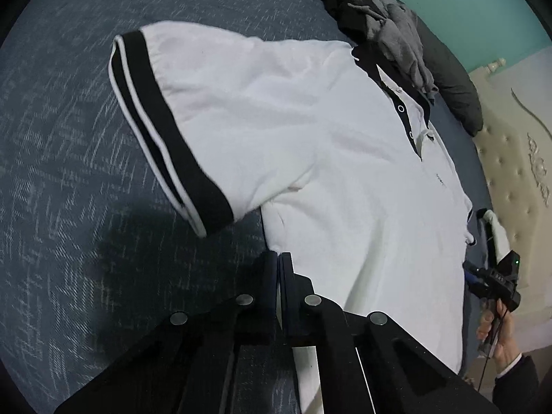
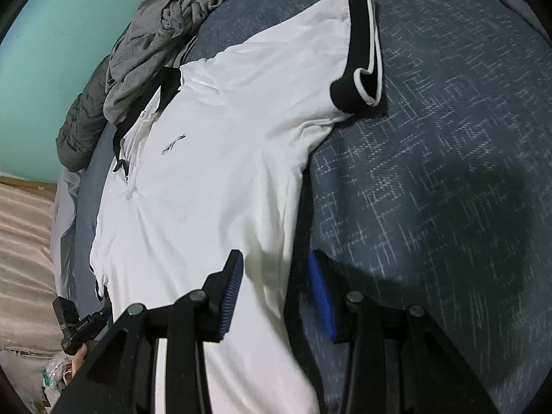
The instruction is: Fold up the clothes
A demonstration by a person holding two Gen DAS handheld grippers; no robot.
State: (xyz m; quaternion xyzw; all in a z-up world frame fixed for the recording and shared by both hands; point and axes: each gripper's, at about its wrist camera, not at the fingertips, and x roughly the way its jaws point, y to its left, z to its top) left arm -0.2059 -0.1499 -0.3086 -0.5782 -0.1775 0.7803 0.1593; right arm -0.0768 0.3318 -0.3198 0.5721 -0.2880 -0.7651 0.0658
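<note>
A white polo shirt (image 1: 310, 145) with black-banded sleeves and a black collar lies face up on a blue patterned bedspread (image 1: 69, 138). My left gripper (image 1: 280, 258) is shut on the shirt's side edge just below the armpit, and white cloth shows between its fingers. In the right wrist view the shirt (image 2: 207, 172) spreads out ahead, with its other sleeve (image 2: 358, 45) at the upper right. My right gripper (image 2: 275, 257) is open, and its blue pads (image 2: 321, 293) straddle the opposite side edge of the shirt.
Crumpled grey garments (image 1: 379, 10) and a dark padded jacket (image 1: 455, 82) lie beyond the collar. A cream tufted headboard (image 1: 510, 158) stands on the right and a teal wall (image 2: 41, 51) behind. A hand (image 1: 500, 341) holds the other gripper at the bed's edge.
</note>
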